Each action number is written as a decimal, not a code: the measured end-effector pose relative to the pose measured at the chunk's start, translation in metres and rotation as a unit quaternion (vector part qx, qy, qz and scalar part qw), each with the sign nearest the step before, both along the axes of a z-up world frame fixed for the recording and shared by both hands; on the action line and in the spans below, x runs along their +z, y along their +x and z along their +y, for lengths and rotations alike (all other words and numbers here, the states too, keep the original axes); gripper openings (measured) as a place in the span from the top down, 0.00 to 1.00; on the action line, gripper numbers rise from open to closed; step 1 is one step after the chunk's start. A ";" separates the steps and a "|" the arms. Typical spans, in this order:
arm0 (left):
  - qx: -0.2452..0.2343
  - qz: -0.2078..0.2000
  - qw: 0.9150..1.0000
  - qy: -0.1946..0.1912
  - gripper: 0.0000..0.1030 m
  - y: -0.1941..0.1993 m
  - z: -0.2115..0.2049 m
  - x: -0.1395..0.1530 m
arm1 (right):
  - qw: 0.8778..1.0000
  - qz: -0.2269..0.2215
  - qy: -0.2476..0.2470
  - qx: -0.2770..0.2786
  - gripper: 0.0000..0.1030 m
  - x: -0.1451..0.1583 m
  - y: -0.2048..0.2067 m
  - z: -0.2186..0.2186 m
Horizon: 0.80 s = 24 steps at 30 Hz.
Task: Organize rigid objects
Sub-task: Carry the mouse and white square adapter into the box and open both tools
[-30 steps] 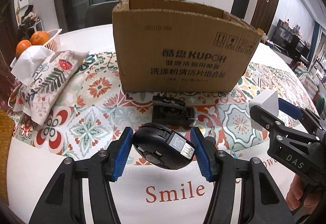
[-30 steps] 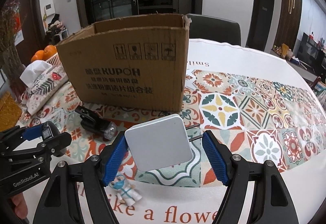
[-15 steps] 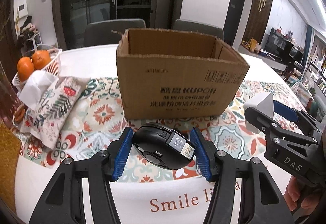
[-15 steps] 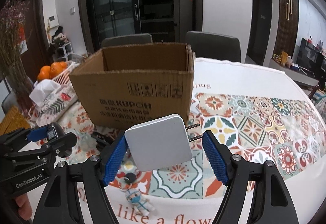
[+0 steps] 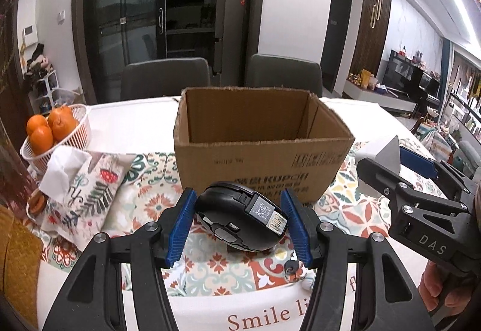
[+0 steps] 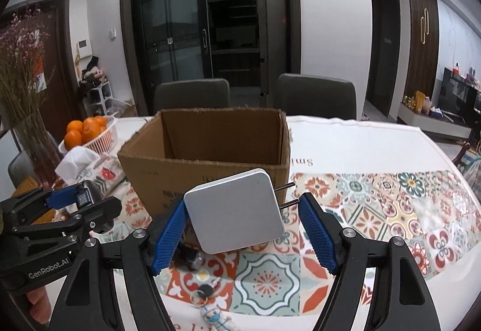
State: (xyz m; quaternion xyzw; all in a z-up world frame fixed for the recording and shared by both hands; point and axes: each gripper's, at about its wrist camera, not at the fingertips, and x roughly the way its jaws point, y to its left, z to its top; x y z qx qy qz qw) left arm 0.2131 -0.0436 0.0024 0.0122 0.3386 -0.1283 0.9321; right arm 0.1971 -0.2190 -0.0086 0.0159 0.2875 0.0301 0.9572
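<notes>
Over a dining table, we hold two black grippers with blue pads, side by side and raised above the cloth. Our left gripper [image 5: 237, 221] is clamped on a rounded black gadget [image 5: 237, 218], its underside turned toward the camera, showing a small QR label and a metal USB plug. Our right gripper [image 6: 242, 233] carries a flat white charger [image 6: 233, 210]: the left blue pad presses one edge, while two metal prongs stick out from the opposite edge toward the right pad, and we cannot tell how that side is gripped. Just behind both held things stands an open cardboard box [image 5: 264, 156], brown, with dark printing on its near wall; what we can see of its inside shows bare cardboard walls. Below the grippers, on the patterned tile-print runner [image 6: 375, 210], lies a small figurine keychain [image 6: 215, 314] in white and blue, close to the near table edge. Under the charger a dark object is partly hidden, too covered to identify. To the left of the box lies a floral fabric tissue holder [image 5: 87, 189] with white tissue sticking out, and beyond it a white basket [image 5: 81, 132] of oranges [image 5: 51, 128]. Two grey chairs [image 6: 192, 96] stand behind the table, in front of dark glass doors.
</notes>
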 end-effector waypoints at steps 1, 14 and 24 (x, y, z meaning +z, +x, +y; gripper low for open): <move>-0.002 -0.003 1.000 0.000 0.44 0.001 0.000 0.003 | 1.000 -0.002 -0.001 0.000 0.27 0.002 0.000 0.000; -0.009 -0.029 1.000 -0.002 0.44 0.026 0.001 0.032 | 1.000 -0.026 0.001 -0.001 0.27 0.029 0.018 0.005; -0.007 -0.043 0.999 0.011 0.44 0.052 0.000 0.049 | 0.999 -0.032 0.000 0.006 0.27 0.042 0.041 0.009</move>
